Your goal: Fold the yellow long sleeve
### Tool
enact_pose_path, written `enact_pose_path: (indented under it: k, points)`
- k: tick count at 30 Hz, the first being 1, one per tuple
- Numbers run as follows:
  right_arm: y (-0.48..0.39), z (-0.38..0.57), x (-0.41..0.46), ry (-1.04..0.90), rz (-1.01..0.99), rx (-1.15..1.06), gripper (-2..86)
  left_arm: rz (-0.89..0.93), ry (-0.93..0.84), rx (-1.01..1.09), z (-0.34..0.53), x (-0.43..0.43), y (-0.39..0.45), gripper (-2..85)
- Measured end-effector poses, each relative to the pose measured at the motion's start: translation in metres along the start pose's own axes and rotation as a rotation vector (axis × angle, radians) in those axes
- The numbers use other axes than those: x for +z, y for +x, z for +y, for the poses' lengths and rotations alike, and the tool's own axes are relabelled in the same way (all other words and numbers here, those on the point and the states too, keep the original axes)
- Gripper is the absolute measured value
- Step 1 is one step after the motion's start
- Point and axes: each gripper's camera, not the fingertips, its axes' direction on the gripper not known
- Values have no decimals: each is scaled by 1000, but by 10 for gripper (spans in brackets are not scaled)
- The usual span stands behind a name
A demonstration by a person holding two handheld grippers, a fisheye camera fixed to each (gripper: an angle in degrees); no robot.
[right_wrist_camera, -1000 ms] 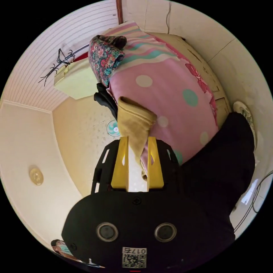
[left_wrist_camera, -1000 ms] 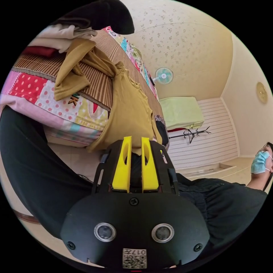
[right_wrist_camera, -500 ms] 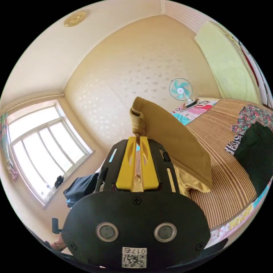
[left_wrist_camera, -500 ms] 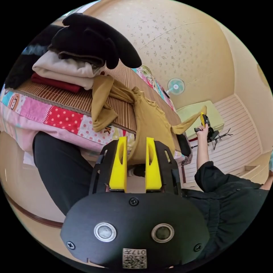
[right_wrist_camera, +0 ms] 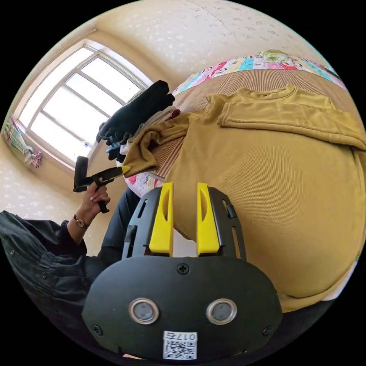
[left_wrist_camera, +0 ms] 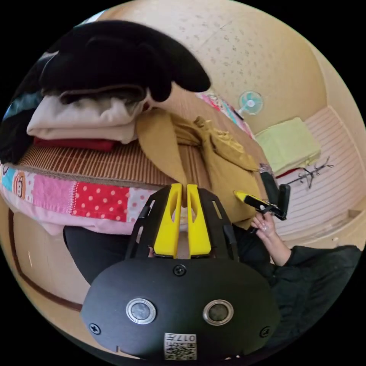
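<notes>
While the right gripper [right_wrist_camera: 182, 223] is held with its jaws spread and empty over the shirt [right_wrist_camera: 267, 183], the shirt is seen lying flat on the bed [right_wrist_camera: 244, 78], hem at the near edge, collar toward the far side. One sleeve [right_wrist_camera: 289, 118] is now laid across the chest, released since half a second ago. The left gripper [left_wrist_camera: 182, 219], jaws nearly together, is seen at the bed's edge beside the other sleeve [left_wrist_camera: 158, 146]; whether cloth is pinched cannot be told. Folded clothes [left_wrist_camera: 87, 114] are stacked beyond.

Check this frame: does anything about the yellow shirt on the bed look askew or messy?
Yes. One sleeve lies folded flat across the chest of the yellow shirt, but the other sleeve is bunched and twisted beside the stack of folded clothes, its cuff at the bed edge near the left gripper. The hem hangs over the mattress edge.
</notes>
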Motion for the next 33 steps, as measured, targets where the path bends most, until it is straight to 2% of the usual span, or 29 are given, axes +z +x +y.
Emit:
enact_pose_path:
  k: [4,8,10,12,14,18,21,25,29,33]
  points:
    - [-74,-14,-25,51,-13,-338,157,143,63,111,-15,-40,52,14]
    - [-130,-41,-25,98,-130,-523,162,204,98,153,-28,-51,81,20]
    - [-148,-68,-9,148,46,-489,87,198,110,176,-32,-53,89,28]
    - [-149,-89,-10,187,115,-512,48,167,148,141,-33,-61,89,42]
    - [-137,-110,-31,252,157,-470,42,190,241,115,-27,-82,85,79]
    - [-53,-141,-101,399,359,-224,39,161,282,75,-11,-93,76,75]
    - [45,-124,-138,403,458,75,43,147,174,8,-2,-65,65,76]
    - [163,-38,-166,346,482,427,79,172,20,-42,6,-6,55,105]
    - [187,38,-174,271,429,533,115,-37,-174,18,8,57,54,125]
    - [161,89,-153,134,440,530,131,-113,-227,64,9,102,53,126]
